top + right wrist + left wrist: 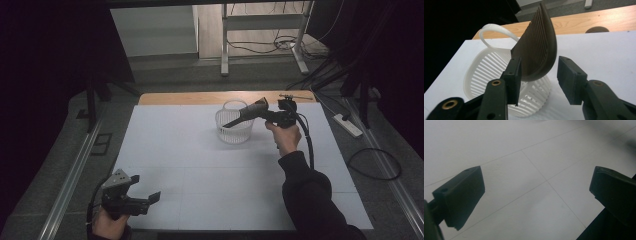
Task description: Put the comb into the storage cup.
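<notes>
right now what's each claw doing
Left claw: open, empty, low over the table.
Right claw: open around the comb, right pad clear of it, above the basket.

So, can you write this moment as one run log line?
right hand-held gripper: open, comb between jaws | comb: above white basket | left hand-held gripper: open, empty

The basket [234, 126] sits on the table's [190, 165] far half, comb [246, 114] just above it, right gripper [239, 119] at its right.
</notes>
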